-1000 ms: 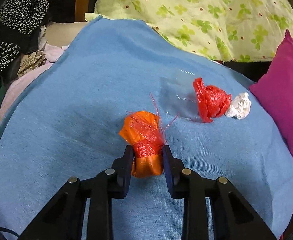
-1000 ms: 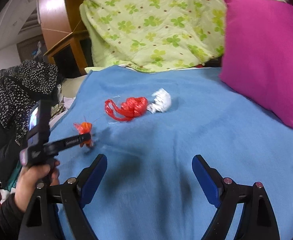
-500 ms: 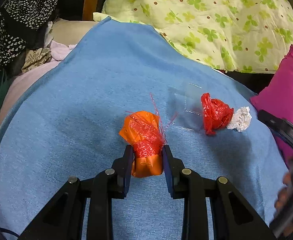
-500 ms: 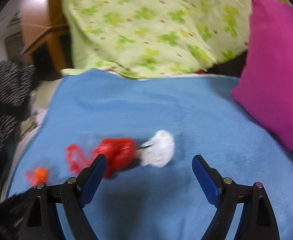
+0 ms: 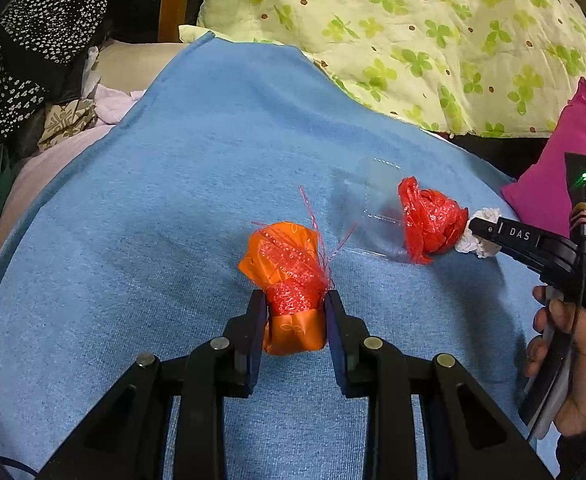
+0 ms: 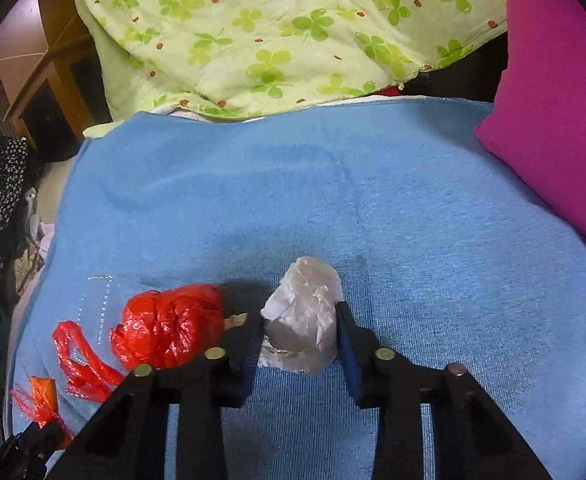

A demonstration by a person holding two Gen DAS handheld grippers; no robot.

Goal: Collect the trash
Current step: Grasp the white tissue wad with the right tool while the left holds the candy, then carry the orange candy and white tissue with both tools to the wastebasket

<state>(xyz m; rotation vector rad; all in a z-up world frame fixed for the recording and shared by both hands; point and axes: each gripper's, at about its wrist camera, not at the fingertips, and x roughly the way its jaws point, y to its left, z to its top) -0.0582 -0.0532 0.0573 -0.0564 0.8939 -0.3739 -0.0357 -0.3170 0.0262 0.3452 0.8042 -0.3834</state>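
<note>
Your left gripper [image 5: 295, 312] is clamped on the orange wrapper bundle [image 5: 289, 276], the pads pinching its lower half while the netted top fans out ahead of the fingertips. Your right gripper [image 6: 297, 340] has its fingers around the white crumpled wad [image 6: 303, 326]; both pads look to be touching its sides, so treat it as gripped, though lightly. The red plastic bag [image 6: 169, 330] lies just outside the right gripper's left finger, touching or nearly touching it, its loose handle trailing further left. A clear plastic sheet [image 5: 367, 208] lies beyond the left fingertips, just beside the red bag, on the blue towel [image 5: 197, 168].

To finish this grab well, squeeze the right fingers firmly before you lift: the wad is soft and will probably compress and slip if held loosely. Lift straight up so the left finger does not drag the red bag along. Keep the left clamp tight on the orange bundle meanwhile, since its slick wrapper could slide out
</note>
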